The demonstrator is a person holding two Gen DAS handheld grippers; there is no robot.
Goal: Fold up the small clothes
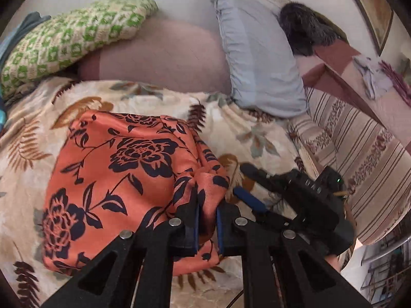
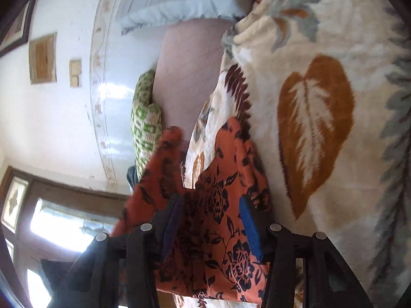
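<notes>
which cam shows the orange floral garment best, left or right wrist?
Left wrist: the orange floral garment lies nearly whole on the leaf-print blanket, one edge pinched by the left gripper. Right wrist shows only a blurred bunched section between the right gripper fingers.

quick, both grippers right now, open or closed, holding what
Left gripper: shut on a bunched fold of the orange floral garment.
Right gripper: jaws fairly wide, the same garment fills the gap; a firm grip cannot be told.

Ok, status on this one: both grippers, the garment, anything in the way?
Left gripper shut on orange floral cloth. Right gripper half open, cloth between its fingers, grip unclear. Cloth partly folded on leaf-print blanket. Nothing in the way.
</notes>
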